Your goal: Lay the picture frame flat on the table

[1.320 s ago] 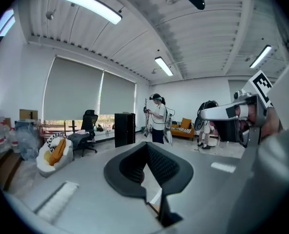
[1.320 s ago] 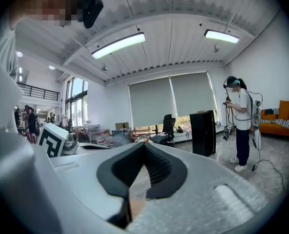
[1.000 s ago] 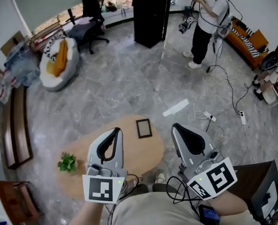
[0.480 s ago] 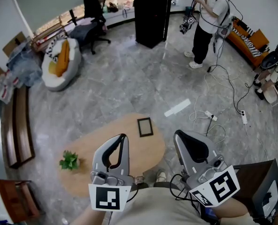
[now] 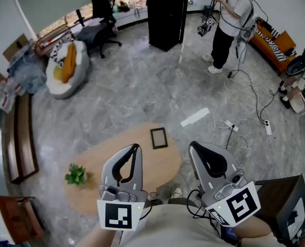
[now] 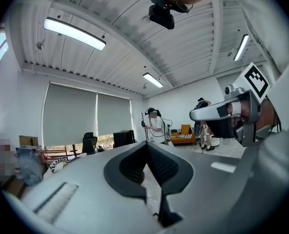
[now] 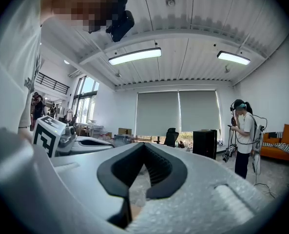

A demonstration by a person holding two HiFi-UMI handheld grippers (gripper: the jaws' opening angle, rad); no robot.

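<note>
A small dark picture frame (image 5: 159, 138) lies flat near the far edge of the oval wooden table (image 5: 152, 169) in the head view. My left gripper (image 5: 135, 148) is held level above the table's near half, shut with nothing between its jaws. To the right of the table my right gripper (image 5: 193, 144) is also level and shut on nothing. Both sit well short of the frame. In the left gripper view the left gripper (image 6: 146, 143) points across the room with tips together. The right gripper (image 7: 143, 145) looks the same in the right gripper view. Neither gripper view shows the frame.
A small green potted plant (image 5: 76, 175) stands on the table's left end. A person (image 5: 228, 22) stands at the far right beside a black cabinet (image 5: 165, 15). Cables (image 5: 234, 125) and a white strip (image 5: 194, 117) lie on the floor beyond the table. A dark box (image 5: 281, 205) sits at my right.
Both grippers have drawn back toward me and slightly up, away from the frame. The frame lies flat in the same spot throughout.
</note>
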